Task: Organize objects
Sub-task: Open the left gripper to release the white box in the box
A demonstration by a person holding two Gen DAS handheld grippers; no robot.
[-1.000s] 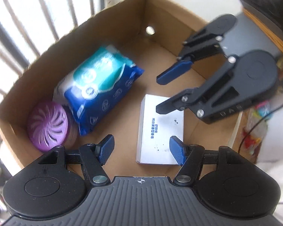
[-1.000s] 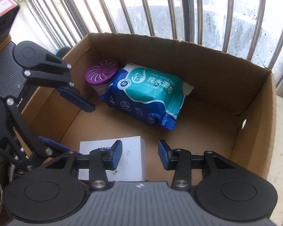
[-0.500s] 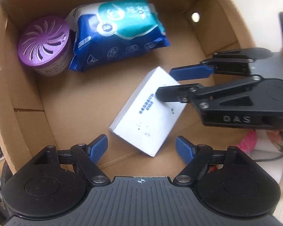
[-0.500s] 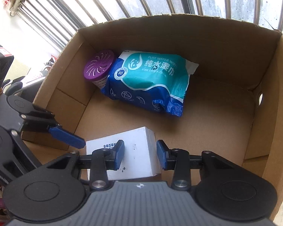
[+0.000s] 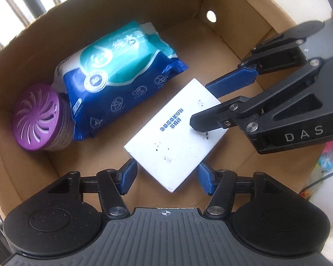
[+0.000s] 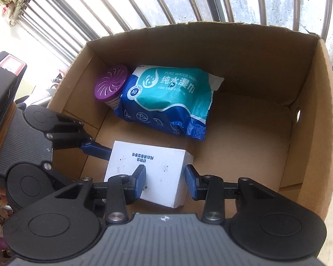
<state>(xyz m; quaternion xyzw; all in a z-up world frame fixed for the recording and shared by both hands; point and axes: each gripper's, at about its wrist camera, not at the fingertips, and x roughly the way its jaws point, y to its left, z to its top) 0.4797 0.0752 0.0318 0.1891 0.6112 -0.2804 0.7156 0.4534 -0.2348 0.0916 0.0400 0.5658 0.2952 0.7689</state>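
White box newly askew; left tongs closing, right tongs opening, loosely astride corners

Bare cardboard box floor right of wipes pack, seemingly unobstructed.

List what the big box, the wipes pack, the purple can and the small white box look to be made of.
Big box: brown corrugated cardboard, matt, with a ragged cut rim.
Wipes pack: soft plastic film, glossy, creased and crimped at its ends.
Purple can: lid looks like moulded plastic with slots, slight sheen; the body's material is unclear.
Small white box: probably thin card, smooth with sharp folded edges and printed text.
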